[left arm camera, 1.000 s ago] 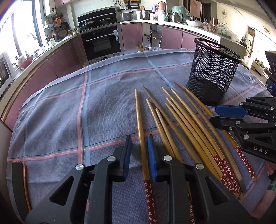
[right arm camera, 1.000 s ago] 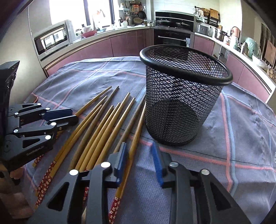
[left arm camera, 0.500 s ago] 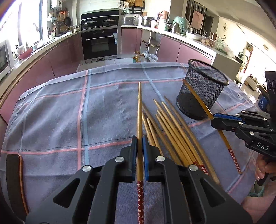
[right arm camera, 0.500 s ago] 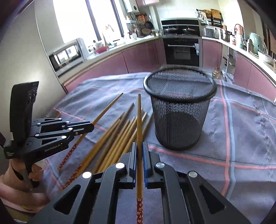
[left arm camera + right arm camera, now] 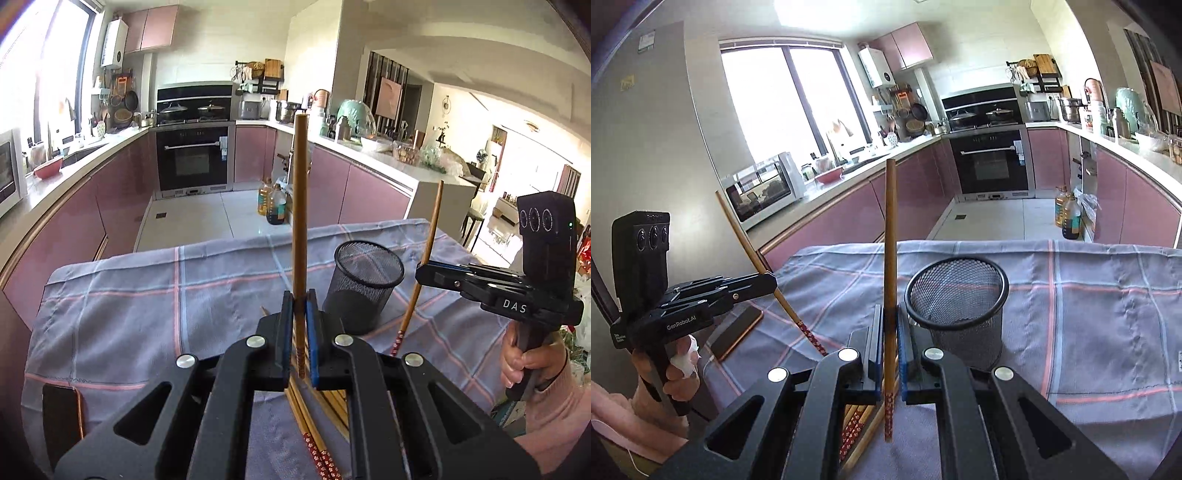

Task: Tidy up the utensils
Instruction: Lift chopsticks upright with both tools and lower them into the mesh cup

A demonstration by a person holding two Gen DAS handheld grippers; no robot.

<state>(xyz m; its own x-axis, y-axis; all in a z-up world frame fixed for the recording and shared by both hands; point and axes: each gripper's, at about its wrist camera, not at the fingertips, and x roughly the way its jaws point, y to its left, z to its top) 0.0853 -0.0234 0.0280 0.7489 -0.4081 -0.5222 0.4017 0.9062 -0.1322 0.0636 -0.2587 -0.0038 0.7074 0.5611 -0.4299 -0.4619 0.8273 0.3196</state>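
With each hand-held gripper [image 5: 299,332] [image 5: 889,343] clamped on one chopstick [image 5: 299,221] [image 5: 889,240], raised upright near mesh cup [image 5: 364,280], presumably for dropping in.

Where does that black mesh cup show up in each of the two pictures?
Left wrist view: the mesh cup stands right of centre, just beyond the closed jaws, on the checked cloth.
Right wrist view: the mesh cup stands just right of centre, close behind the jaws.
Shared landmark: the black oven in the kitchen behind.
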